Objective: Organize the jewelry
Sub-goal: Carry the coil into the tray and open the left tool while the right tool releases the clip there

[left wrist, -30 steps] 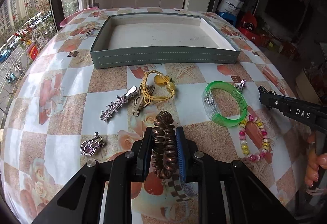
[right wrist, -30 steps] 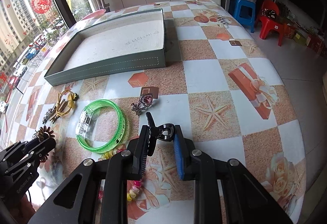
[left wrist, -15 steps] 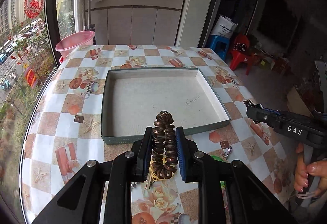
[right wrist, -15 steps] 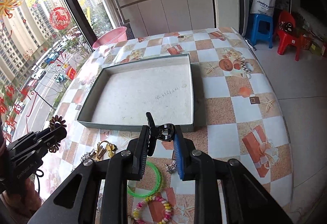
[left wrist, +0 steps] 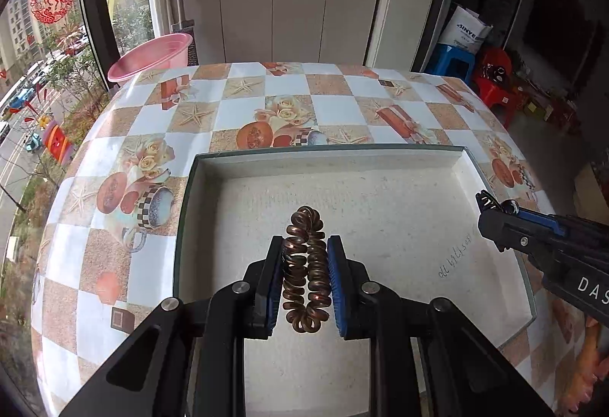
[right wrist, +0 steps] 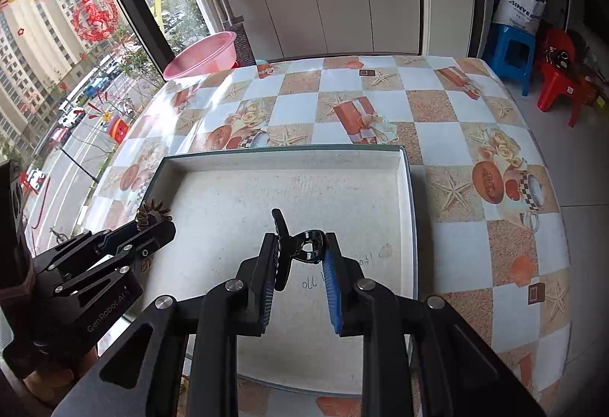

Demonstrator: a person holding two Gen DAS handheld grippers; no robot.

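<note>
My left gripper (left wrist: 305, 249) is shut on a brown spiral hair tie (left wrist: 305, 268) and holds it above the shallow grey-green tray (left wrist: 323, 160). My right gripper (right wrist: 301, 245) is shut on a small black hair claw clip (right wrist: 300, 245), also above the tray (right wrist: 289, 158). The tray's white floor is bare under both. In the left wrist view the right gripper (left wrist: 491, 211) comes in from the right over the tray's right side. In the right wrist view the left gripper (right wrist: 152, 226) with the hair tie (right wrist: 152, 213) is at the tray's left side.
The tray lies on a round table with a patterned checkered cloth (left wrist: 266, 105). A pink basin (left wrist: 152, 55) stands beyond the table's far left edge. White cabinets (left wrist: 274, 17) are behind; blue and red stools (right wrist: 533, 63) stand at the right.
Both grippers have risen from the table's near part and moved forward over the tray, each carrying its item. The other jewelry on the table has dropped out of view.
</note>
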